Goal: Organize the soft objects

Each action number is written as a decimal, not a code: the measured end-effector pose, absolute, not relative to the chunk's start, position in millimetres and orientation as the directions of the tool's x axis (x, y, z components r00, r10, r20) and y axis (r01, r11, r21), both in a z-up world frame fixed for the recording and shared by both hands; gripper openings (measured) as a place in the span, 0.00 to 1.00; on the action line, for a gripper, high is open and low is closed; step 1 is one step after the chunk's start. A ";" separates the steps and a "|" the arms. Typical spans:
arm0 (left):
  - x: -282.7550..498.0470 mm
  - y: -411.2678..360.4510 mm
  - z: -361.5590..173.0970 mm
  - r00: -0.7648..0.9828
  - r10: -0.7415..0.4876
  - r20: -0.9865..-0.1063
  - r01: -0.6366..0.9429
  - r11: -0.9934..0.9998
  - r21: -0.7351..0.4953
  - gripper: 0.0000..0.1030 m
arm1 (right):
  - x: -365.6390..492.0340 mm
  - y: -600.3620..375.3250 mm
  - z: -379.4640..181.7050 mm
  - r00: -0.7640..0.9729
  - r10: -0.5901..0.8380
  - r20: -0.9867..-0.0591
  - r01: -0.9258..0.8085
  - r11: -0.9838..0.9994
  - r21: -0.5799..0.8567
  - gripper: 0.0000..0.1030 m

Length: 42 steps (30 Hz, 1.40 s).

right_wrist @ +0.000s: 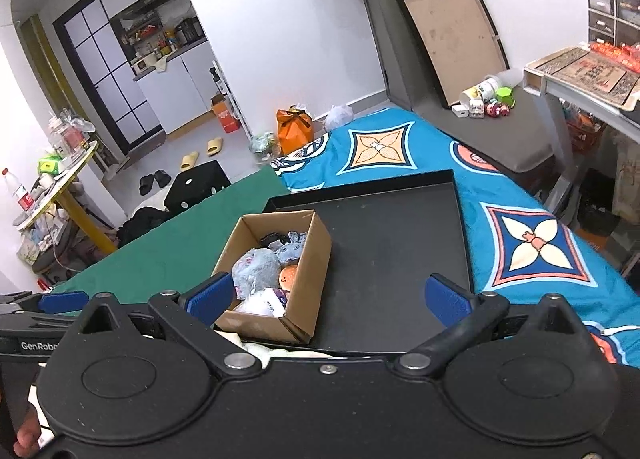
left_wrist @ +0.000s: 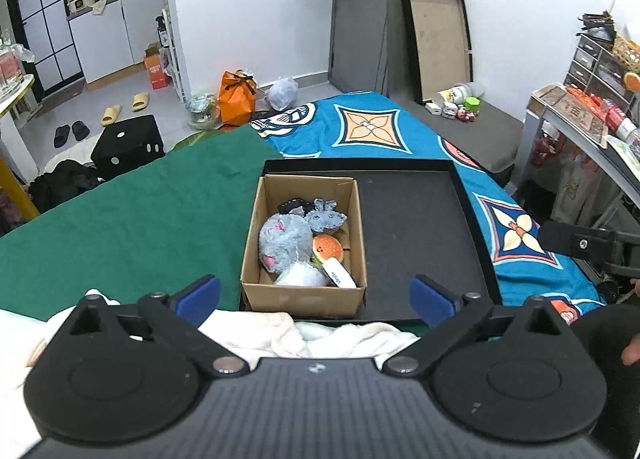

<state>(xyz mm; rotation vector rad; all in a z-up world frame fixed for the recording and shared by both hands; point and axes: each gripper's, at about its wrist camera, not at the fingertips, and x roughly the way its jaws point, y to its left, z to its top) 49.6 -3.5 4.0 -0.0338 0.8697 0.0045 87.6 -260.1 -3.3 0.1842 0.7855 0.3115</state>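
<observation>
A brown cardboard box (left_wrist: pixel 304 295) stands in the left part of a black tray (left_wrist: pixel 420 227) on the bed. Inside it lie a grey plush (left_wrist: pixel 282 241), a small grey-blue plush (left_wrist: pixel 325 216), an orange burger toy (left_wrist: pixel 328 248), a white fluffy item (left_wrist: pixel 302 277) and a dark item at the back. My left gripper (left_wrist: pixel 316 301) is open and empty, just in front of the box. My right gripper (right_wrist: pixel 330 299) is open and empty, above the tray's near edge, with the box (right_wrist: pixel 304 291) by its left finger. The tray (right_wrist: pixel 400 259) holds nothing else.
A green blanket (left_wrist: pixel 140 219) covers the bed's left, a blue patterned cover (left_wrist: pixel 368 127) its right. White cloth (left_wrist: pixel 320 339) lies under my left gripper. The floor beyond holds an orange bag (left_wrist: pixel 236 97), slippers and a black dice stool (left_wrist: pixel 128 145). A table (left_wrist: pixel 580 127) stands at right.
</observation>
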 end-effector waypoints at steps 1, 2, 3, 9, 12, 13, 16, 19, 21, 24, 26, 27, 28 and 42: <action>47.3 -3.8 5.0 0.645 -0.012 -0.764 -0.019 0.999 -0.031 0.99 | 85.2 -260.5 -2.2 0.667 0.339 -0.664 -0.207 0.940 0.272 1.00; 44.5 -3.7 6.5 0.648 -0.013 -0.761 -0.022 0.999 -0.036 0.99 | 82.7 -261.0 -1.0 0.669 0.337 -0.663 -0.209 0.941 0.268 1.00; 41.3 -3.3 8.3 0.652 -0.013 -0.758 -0.028 0.999 -0.041 0.99 | 80.2 -261.7 -0.1 0.670 0.338 -0.661 -0.211 0.941 0.266 1.00; 24.2 -4.9 20.9 0.672 -0.009 -0.740 -0.033 0.999 -0.042 0.99 | 66.3 -268.0 8.5 0.682 0.344 -0.645 -0.219 0.938 0.269 1.00; 16.0 -7.1 26.8 0.685 -0.010 -0.729 -0.032 0.999 -0.044 0.99 | 58.0 -268.7 12.8 0.690 0.344 -0.637 -0.230 0.938 0.258 1.00; 13.2 -7.8 27.8 0.688 -0.012 -0.725 -0.031 0.998 -0.047 0.99 | 55.6 -268.5 14.3 0.692 0.344 -0.635 -0.232 0.939 0.255 1.00; 5.7 -8.6 30.7 0.696 -0.017 -0.718 -0.030 0.998 -0.053 0.99 | 48.1 -268.4 18.4 0.696 0.342 -0.631 -0.237 0.939 0.248 1.00; -1.7 -8.7 33.0 0.702 -0.028 -0.712 -0.025 0.998 -0.064 0.99 | 40.5 -268.4 21.6 0.701 0.340 -0.627 -0.237 0.940 0.244 1.00; -7.1 -7.6 34.6 0.708 -0.031 -0.706 -0.028 0.997 -0.072 0.99 | 35.4 -268.3 22.4 0.701 0.340 -0.626 -0.240 0.940 0.242 1.00; -14.4 -7.0 36.1 0.715 -0.036 -0.698 -0.030 0.996 -0.082 0.99 | 28.9 -267.8 23.0 0.704 0.336 -0.626 -0.243 0.942 0.232 1.00; -19.7 -8.3 36.7 0.720 -0.042 -0.692 -0.019 0.997 -0.081 0.99 | 24.3 -268.2 23.4 0.709 0.333 -0.621 -0.242 0.943 0.228 1.00; -22.4 -9.2 36.6 0.722 -0.040 -0.691 -0.017 0.997 -0.076 0.99 | 22.6 -268.3 23.2 0.711 0.333 -0.619 -0.242 0.943 0.230 1.00; -24.7 -9.9 36.6 0.723 -0.035 -0.690 -0.019 0.997 -0.071 0.99 | 20.5 -268.5 23.4 0.713 0.336 -0.616 -0.243 0.942 0.232 1.00; -52.9 -12.6 38.3 0.749 -0.006 -0.663 -0.041 0.998 -0.055 0.99 | -2.5 -271.4 25.7 0.721 0.341 -0.603 -0.258 0.940 0.223 1.00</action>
